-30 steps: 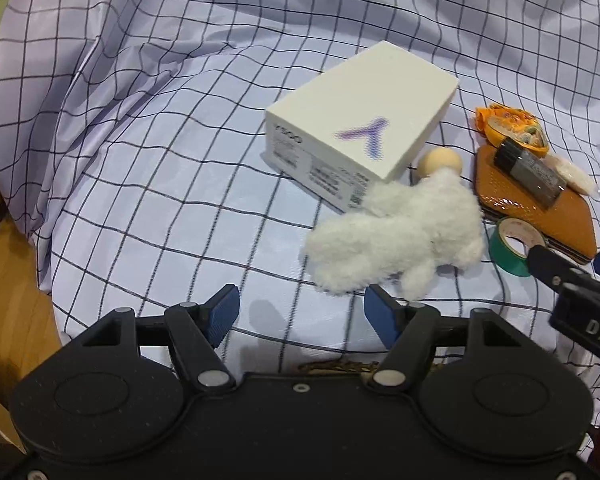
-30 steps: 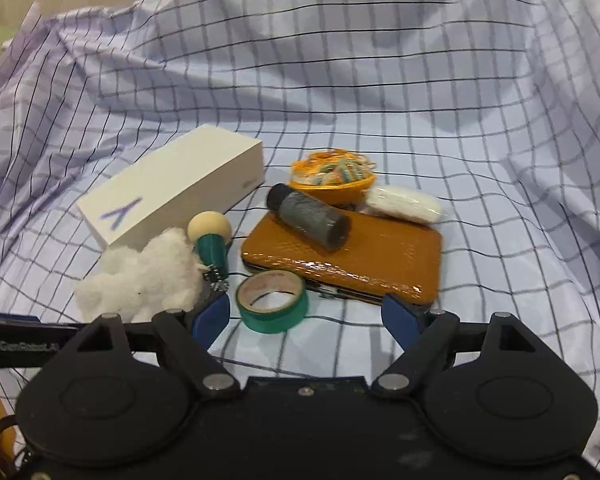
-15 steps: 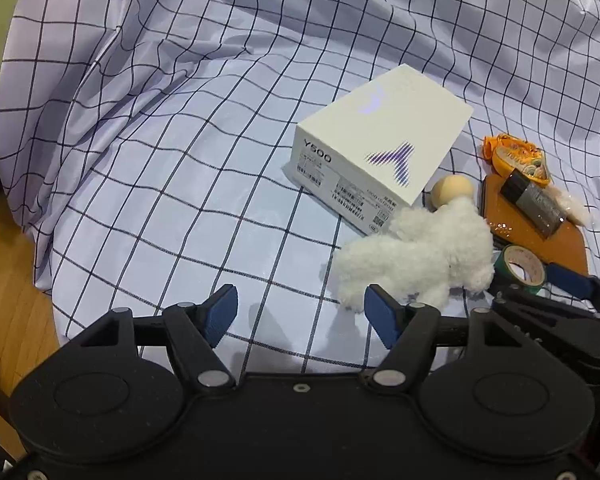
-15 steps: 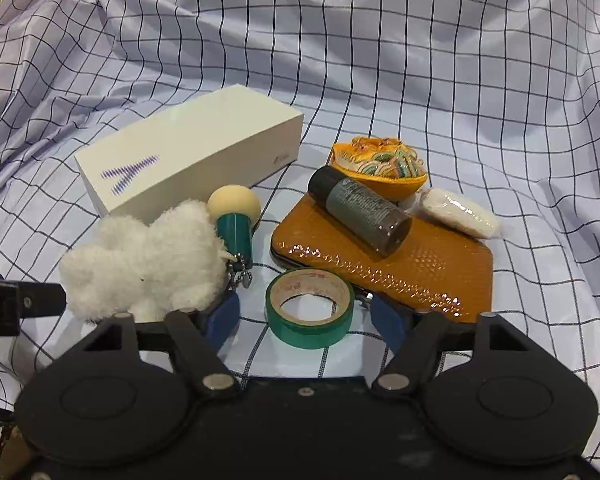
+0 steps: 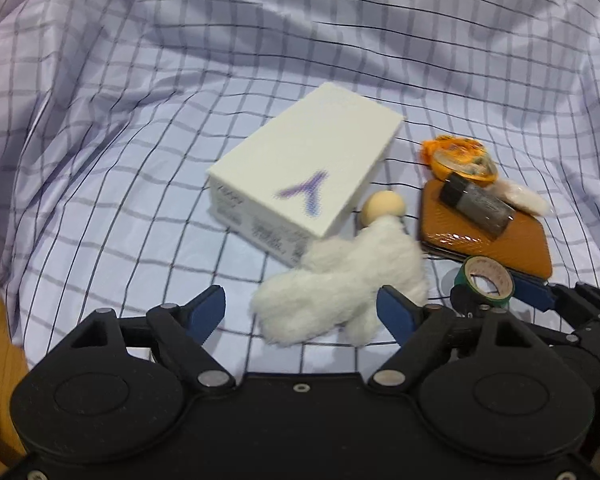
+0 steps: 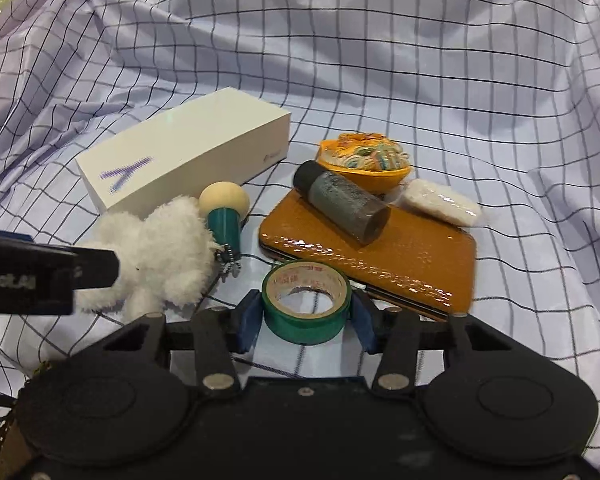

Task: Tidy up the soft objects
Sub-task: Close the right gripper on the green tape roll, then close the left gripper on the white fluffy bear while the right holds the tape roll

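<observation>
A white fluffy plush toy lies on the checked cloth beside a white box. My left gripper hovers just in front of it, its jaws opening. The toy's near end sits partly between them, close to the right pad and well clear of the left one. My right gripper is shut on a green tape roll, one blue pad pressed against each side. In the right wrist view the plush toy lies to the left, partly behind the left gripper's black finger.
A wooden-ball keychain with a teal body rests against the toy. An orange wallet carries a grey cylinder. Behind it are an orange dish of rubber bands and a white packet. The cloth rises in folds behind.
My right gripper has closed its jaws onto the green tape roll. My left gripper's jaws have spread wider, and it has come closer to the plush toy.
</observation>
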### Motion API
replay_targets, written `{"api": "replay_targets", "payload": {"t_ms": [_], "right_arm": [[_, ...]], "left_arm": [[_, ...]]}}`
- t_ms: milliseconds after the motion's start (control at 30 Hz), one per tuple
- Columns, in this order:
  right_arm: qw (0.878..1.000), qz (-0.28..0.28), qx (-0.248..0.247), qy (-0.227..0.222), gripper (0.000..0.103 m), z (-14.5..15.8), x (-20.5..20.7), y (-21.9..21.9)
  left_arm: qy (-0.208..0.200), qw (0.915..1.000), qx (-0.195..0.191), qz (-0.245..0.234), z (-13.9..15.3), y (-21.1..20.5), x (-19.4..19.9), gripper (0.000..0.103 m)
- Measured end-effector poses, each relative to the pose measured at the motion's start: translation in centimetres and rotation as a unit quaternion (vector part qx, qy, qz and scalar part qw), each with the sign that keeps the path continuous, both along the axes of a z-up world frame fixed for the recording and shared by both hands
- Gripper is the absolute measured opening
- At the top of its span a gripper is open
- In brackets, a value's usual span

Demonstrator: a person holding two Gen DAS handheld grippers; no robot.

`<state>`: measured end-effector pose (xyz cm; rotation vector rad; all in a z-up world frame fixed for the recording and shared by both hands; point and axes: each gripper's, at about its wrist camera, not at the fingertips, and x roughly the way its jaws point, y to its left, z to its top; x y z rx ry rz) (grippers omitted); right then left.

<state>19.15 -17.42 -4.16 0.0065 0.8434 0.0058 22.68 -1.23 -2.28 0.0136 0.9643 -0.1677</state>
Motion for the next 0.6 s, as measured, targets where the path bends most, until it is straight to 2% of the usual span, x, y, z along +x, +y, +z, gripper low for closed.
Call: {"api": "replay_targets", "payload": {"t_ms": [367, 500, 600], "right_arm": [[0.999, -0.033, -0.003, -0.002, 0.047, 0.4, -1.6, -1.9], [0.999, -0.039, -0.003, 0.003, 0.047, 0.1, -1.6, -2.5], [0.999, -0.04, -0.001, 0.005, 0.048, -0.1, -1.5, -2.6]], "left_arm": [[0.0, 0.9999, 0.005, -0.016, -0.8, -2.5, 0.7, 0.079], [-0.004, 0.9996, 0.019, -0.021, -1.3, -3.3, 1.0, 0.08], [-0.006, 0.9995, 0.023, -0.022, -1.5, -3.5, 1.3, 0.086]]}}
